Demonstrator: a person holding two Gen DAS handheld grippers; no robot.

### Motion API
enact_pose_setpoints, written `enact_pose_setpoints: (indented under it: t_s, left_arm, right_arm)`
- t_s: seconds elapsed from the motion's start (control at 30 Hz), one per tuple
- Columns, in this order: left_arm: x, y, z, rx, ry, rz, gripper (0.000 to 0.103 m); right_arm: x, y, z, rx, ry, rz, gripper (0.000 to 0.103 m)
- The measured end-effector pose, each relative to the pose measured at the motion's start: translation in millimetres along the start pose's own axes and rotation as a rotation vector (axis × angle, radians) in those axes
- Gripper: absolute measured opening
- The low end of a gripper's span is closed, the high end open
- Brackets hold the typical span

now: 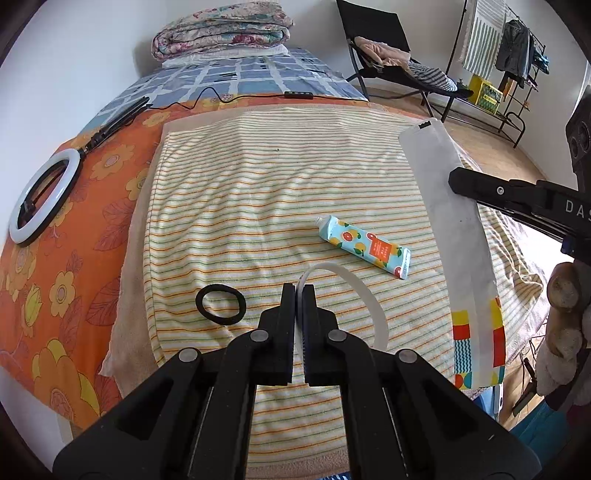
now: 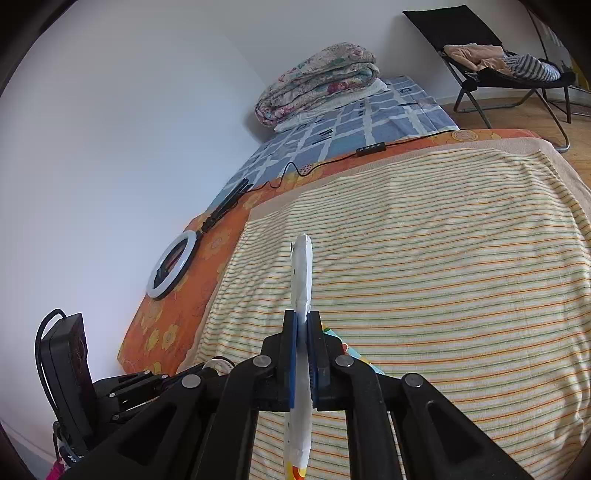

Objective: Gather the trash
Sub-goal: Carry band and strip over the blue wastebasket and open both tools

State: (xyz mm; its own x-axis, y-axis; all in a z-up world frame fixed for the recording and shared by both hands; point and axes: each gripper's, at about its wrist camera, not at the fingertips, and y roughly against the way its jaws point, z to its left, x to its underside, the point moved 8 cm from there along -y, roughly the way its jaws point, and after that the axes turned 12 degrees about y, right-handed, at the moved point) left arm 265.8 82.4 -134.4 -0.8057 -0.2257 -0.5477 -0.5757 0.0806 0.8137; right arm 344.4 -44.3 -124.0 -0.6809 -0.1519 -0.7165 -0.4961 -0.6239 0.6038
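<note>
My left gripper (image 1: 300,291) is shut on a white plastic ring strip (image 1: 364,291) and holds it just above the striped towel (image 1: 258,192). A small tube with an orange-fruit print (image 1: 364,245) lies on the towel just beyond it, to the right. A black hair tie (image 1: 220,304) lies on the towel to the left. My right gripper (image 2: 303,317) is shut on a white paper bag with a coloured bottom (image 2: 303,273), seen edge-on. In the left wrist view the bag (image 1: 454,229) hangs at the right, held by the right gripper (image 1: 456,182).
A ring light (image 1: 44,195) with its stand and cable lies on the orange floral sheet (image 1: 74,295) at the left. A folded quilt (image 1: 221,31) sits at the bed's far end. A black folding chair with clothes (image 1: 391,55) and a clothes rack (image 1: 509,62) stand on the wooden floor.
</note>
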Motion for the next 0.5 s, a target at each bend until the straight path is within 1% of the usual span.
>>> enact_pose_setpoints:
  t_s: [0.17,0.33,0.5]
  left_arm:
    - [22.6,23.7,-15.5,0.024,-0.025,-0.007,0.001]
    - [48.9,43.0,-30.9,0.054,-0.032,-0.005,0.001]
    - [80.8,53.1,-42.3,0.070,-0.042,0.010,0.001]
  right_arm:
    - [14.2,28.3,11.5,0.007,0.041,-0.007,0.003]
    - [37.7,50.5,22.3,0.016,0.080,0.004,0.003]
    - [64.1,72.2,30.2,0.042,0.120,0.003,0.003]
